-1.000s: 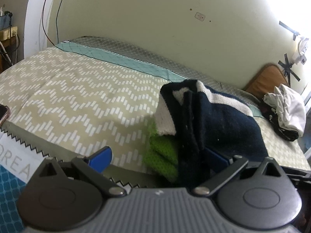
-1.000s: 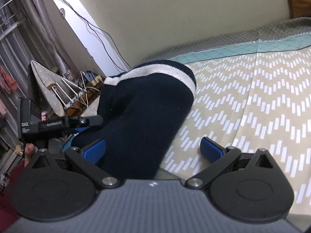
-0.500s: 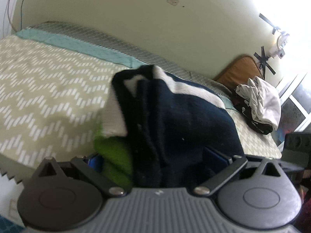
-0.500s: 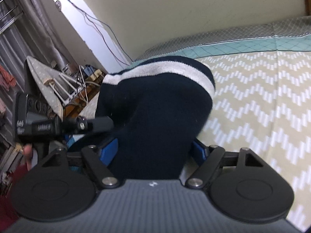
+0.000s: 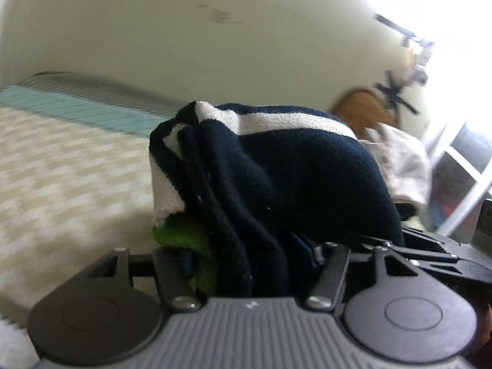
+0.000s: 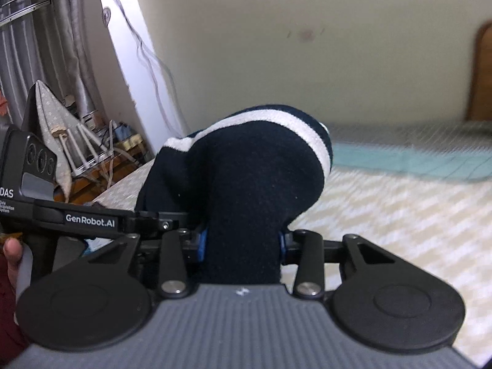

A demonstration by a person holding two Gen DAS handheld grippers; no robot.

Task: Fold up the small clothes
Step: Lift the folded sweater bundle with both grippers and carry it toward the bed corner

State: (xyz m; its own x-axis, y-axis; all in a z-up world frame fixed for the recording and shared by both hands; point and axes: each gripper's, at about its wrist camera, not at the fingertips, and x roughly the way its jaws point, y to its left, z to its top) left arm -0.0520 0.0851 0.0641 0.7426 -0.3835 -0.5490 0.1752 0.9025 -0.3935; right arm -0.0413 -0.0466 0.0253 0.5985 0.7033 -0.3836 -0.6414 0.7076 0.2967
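A folded navy garment with a white stripe (image 5: 295,166) and a green part (image 5: 184,233) underneath fills the middle of the left wrist view. My left gripper (image 5: 249,258) is shut on its near end. The same navy garment (image 6: 246,190) bulges up in the right wrist view, where my right gripper (image 6: 243,246) is shut on its other end. Both hold it lifted above the bed (image 5: 61,166). The left gripper's body (image 6: 92,221) shows at the left of the right wrist view, close beside my right gripper.
The bed has a beige zigzag cover (image 6: 399,215) with a teal band (image 5: 77,110) along the wall. A pile of white and dark clothes (image 5: 402,166) lies at the bed's right end near a brown headboard (image 5: 363,107). An ironing board and clutter (image 6: 61,141) stand off the bed's left.
Both grippers have closed from open onto the navy garment and raised it. The left gripper has swung to the right; both views are motion-blurred.
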